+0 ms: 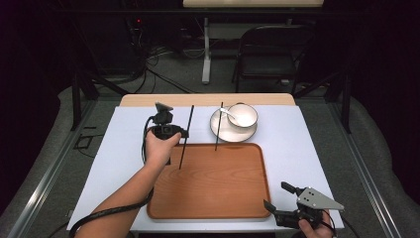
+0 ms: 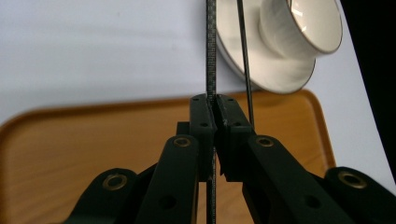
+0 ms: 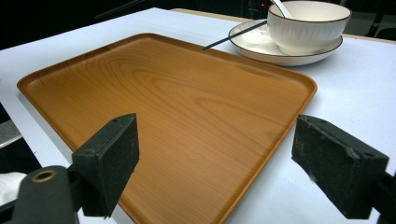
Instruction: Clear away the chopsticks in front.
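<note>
The right gripper (image 3: pixel 212 172) holds its two black jaws wide apart with nothing between them, above the near corner of the wooden tray (image 3: pixel 163 107). Beyond the tray, a white bowl (image 3: pixel 308 25) stands on a plate (image 3: pixel 261 44). A black chopstick (image 3: pixel 233 36) rests across the plate rim.

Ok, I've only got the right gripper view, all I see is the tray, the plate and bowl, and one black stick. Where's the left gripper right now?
Observer: The left gripper is over the tray's far left corner, shut on a chopstick.
Operator: Is that the stick I see?
Observer: No. Yours is the second chopstick, lying from the plate onto the tray's far edge.
Operator: Anything in the bowl?
Observer: A white spoon rests in the bowl.
</note>
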{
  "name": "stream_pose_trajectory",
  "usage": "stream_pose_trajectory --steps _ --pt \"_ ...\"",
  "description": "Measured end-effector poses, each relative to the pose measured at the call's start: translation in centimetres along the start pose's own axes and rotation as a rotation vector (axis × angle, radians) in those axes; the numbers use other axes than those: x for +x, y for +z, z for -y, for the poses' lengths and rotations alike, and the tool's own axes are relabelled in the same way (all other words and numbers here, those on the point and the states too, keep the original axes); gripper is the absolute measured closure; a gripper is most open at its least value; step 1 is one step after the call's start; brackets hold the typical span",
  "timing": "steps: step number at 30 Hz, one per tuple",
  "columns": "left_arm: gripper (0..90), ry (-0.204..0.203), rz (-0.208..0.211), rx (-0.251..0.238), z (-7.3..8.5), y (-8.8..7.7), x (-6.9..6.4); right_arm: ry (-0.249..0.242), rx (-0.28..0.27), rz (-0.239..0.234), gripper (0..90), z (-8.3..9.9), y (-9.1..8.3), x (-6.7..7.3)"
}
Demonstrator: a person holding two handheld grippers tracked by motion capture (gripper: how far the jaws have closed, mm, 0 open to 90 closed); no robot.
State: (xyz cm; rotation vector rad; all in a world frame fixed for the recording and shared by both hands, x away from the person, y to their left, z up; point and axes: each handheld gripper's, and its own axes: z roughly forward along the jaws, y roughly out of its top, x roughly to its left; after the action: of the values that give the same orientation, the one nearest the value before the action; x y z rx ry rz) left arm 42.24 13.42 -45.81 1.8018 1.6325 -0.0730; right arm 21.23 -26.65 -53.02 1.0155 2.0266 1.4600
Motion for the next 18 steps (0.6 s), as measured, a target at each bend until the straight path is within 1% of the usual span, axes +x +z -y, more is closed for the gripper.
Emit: stream_pose_trajectory --steps 1,2,3,4,5,6,7,8,9,13,15,18 --pt "85.9 0.0 0.0 0.0 0.0 0.0 0.0 0.0 0.0 0.0 14.6 0.0 0.0 0.0" --pt "85.9 0.01 0.0 0.005 0.5 -0.2 0.1 0.001 -0.003 0.0 14.6 0.0 0.0 0.0" --pt "85.9 0.009 0.003 0.003 1.1 -0.4 0.2 0.004 -0.005 0.0 14.6 0.0 0.0 0.0" --pt "85.9 0.008 0.014 0.004 1.9 -0.9 0.4 0.006 -0.007 0.001 14.6 0.0 0.0 0.0" --pt "85.9 0.008 0.014 0.004 1.9 -0.9 0.4 0.006 -0.007 0.001 14.6 0.0 0.0 0.0" --pt "85.9 0.015 0.013 0.007 2.3 -1.1 0.5 0.002 -0.007 0.002 14.5 0.0 0.0 0.1" --pt "85.9 0.019 0.01 0.01 2.7 -1.3 0.6 0.002 -0.007 0.002 14.5 0.0 0.0 0.1" --pt "85.9 0.021 0.005 0.013 3.4 -1.6 0.8 -0.003 -0.009 0.0 14.5 0.0 0.0 0.1" --pt "85.9 0.021 0.005 0.013 3.4 -1.6 0.8 -0.003 -0.009 0.0 14.5 0.0 0.0 0.1" --pt "85.9 0.028 -0.009 0.024 4.9 -2.0 0.9 0.006 -0.01 0.004 14.5 0.0 0.0 0.1" --pt "85.9 0.037 -0.021 0.026 5.6 -2.2 1.0 0.002 -0.013 0.004 14.5 0.0 0.0 0.1" --pt "85.9 0.032 -0.019 0.032 6.7 -2.3 1.2 -0.002 -0.016 0.002 14.6 0.0 0.0 0.1"
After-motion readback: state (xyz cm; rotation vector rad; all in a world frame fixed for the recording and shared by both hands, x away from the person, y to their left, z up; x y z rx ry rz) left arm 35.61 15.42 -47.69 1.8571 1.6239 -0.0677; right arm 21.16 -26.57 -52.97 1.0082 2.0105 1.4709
